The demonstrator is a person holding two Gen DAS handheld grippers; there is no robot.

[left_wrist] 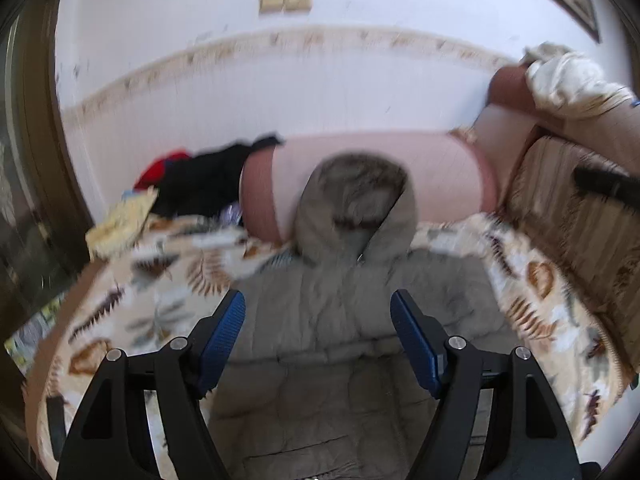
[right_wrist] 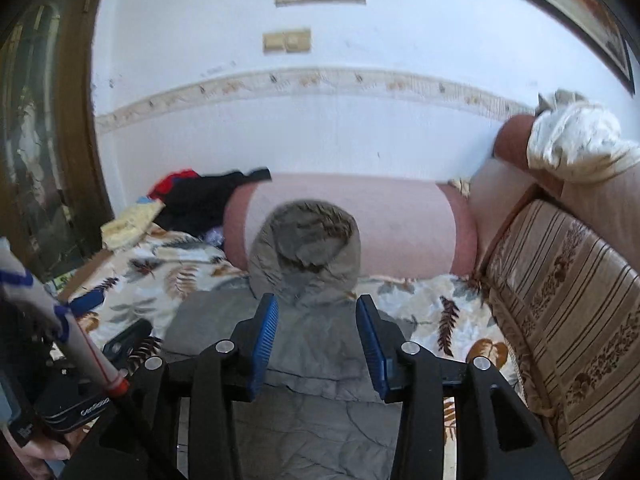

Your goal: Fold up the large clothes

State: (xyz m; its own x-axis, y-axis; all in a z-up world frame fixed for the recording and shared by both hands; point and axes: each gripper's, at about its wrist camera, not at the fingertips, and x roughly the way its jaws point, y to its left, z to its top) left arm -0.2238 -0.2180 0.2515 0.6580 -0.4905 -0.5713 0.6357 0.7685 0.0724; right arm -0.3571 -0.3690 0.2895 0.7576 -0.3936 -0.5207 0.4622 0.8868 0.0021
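Hovering over the grey jacket (left_wrist: 344,320) spread flat on the bed (left_wrist: 160,280), hood against the bolster (left_wrist: 440,168), left tool (left_wrist: 318,312) and right tool (right_wrist: 317,316) both apart, empty; next, pinch matching side edges and fold evenly inward.

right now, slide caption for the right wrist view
Open right gripper above a grey hooded jacket on a leaf-print cover.

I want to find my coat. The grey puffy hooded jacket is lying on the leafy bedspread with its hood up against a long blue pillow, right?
Nearly. The grey puffy hooded jacket does lie on the leafy bedspread, but the long pillow behind its hood is pink, not blue. The right wrist view shows it.
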